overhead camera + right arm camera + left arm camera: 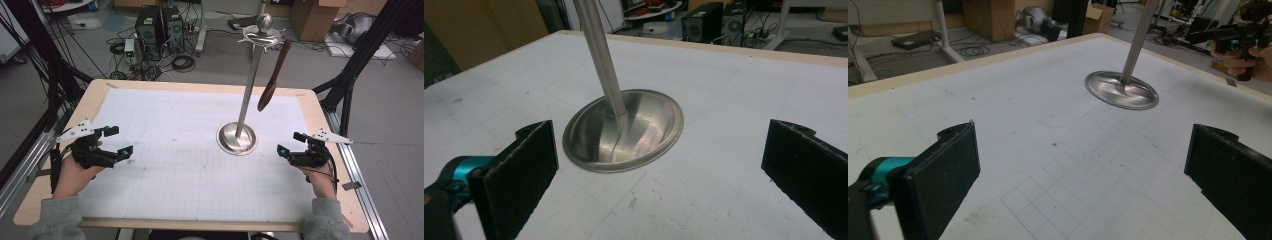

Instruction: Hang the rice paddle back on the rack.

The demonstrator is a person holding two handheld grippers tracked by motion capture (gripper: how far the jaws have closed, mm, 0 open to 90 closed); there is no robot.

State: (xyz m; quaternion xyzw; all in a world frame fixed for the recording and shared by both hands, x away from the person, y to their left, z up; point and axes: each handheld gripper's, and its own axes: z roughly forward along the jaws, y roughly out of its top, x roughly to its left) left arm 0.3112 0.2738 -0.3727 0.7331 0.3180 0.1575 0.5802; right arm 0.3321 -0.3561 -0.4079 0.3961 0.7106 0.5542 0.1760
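Both grippers idle, jaws spread wide, nothing held. Left gripper sits at the table's left edge, right gripper at the right edge, both just above the gridded sheet.

The work at hand looks like the metal stand: round dished base on the sheet, right of centre, nearer the right gripper. Thin pole rises from the middle of the base, topped by a ball with hook arms. A dark brown utensil, probably a spoon or spatula, hangs from one hook on the right side, clear of the table.

Orientation: the stand's long axis is vertical, pole pointing straight up; its lean in the high view looks like perspective. The utensil's long axis runs roughly down, tilted a little, wider end lowest and swung towards the pole.

Risks, as a judgement:
- Tall pole on a small base is top-heavy. A side push near the top could tip it.
- The utensil hangs free, so a nudge sets it swinging and the jaws close on air.
- Pulling sideways rather than lifting off the hook could drag the whole stand.
- The polished pole is slippery, so a grip on it may slide.
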